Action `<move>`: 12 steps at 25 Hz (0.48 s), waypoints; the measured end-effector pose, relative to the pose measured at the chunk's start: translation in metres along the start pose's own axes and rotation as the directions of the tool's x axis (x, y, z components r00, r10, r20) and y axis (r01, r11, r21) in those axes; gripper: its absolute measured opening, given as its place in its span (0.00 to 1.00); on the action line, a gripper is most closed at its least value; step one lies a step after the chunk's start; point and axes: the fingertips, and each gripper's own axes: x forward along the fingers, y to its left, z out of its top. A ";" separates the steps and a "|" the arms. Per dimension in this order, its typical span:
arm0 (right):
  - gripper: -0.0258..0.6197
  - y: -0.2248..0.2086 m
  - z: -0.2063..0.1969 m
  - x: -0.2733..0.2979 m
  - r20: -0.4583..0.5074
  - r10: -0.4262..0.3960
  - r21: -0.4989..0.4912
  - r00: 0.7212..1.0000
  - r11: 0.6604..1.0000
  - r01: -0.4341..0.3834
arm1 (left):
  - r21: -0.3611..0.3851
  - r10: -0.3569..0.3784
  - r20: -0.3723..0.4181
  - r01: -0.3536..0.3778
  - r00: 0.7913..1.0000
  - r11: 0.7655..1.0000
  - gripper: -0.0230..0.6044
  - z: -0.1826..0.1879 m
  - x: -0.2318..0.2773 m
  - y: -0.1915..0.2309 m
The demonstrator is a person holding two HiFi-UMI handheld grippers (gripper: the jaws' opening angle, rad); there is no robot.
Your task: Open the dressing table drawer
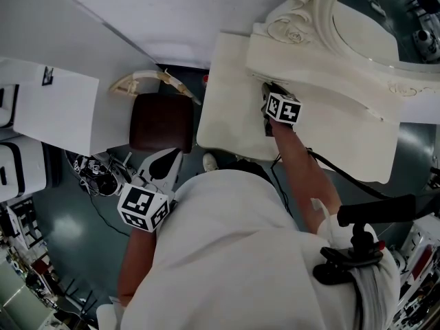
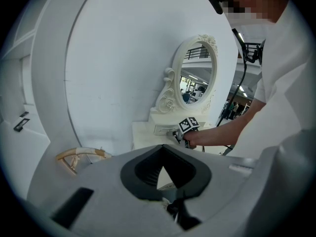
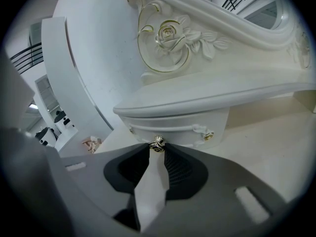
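The white dressing table (image 1: 227, 119) carries an oval mirror (image 1: 364, 19) in a carved frame. Under the frame sits a small drawer (image 3: 185, 127) with a gold knob (image 3: 157, 143). My right gripper (image 3: 157, 148) is at the drawer front, and its fingertips press on the knob from both sides. The head view shows it (image 1: 267, 91) reaching under the mirror base, marker cube on top. From the left gripper view the right gripper (image 2: 177, 135) is a small shape at the drawer. My left gripper (image 2: 163, 151) hangs back over the floor (image 1: 165, 162), jaws together with nothing held.
A brown stool (image 1: 160, 122) with a pale curved backrest (image 1: 148, 81) stands left of the table. A white panel (image 1: 55, 108) lies further left, a curved white wall behind. Cables and gear (image 1: 96, 174) lie on the dark floor. A cable (image 1: 344, 174) trails from the right arm.
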 end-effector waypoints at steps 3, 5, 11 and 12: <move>0.19 0.000 -0.006 0.000 -0.005 0.010 -0.003 1.000 1.000 -0.010 | 0.003 -0.009 -0.003 0.009 1.000 1.000 0.04 -0.001 0.002 -0.002; 0.19 0.000 -0.008 -0.001 -0.008 0.012 -0.008 1.000 1.000 -0.012 | 0.005 -0.015 -0.004 0.015 1.000 1.000 0.04 -0.001 0.004 -0.002; 0.19 -0.001 -0.013 -0.004 -0.017 0.010 -0.024 1.000 1.000 -0.010 | 0.009 -0.028 -0.007 0.028 1.000 1.000 0.04 -0.001 0.007 -0.004; 0.19 -0.002 -0.014 -0.005 -0.017 0.010 -0.025 1.000 1.000 -0.010 | 0.010 -0.029 -0.007 0.029 1.000 1.000 0.04 -0.001 0.007 -0.004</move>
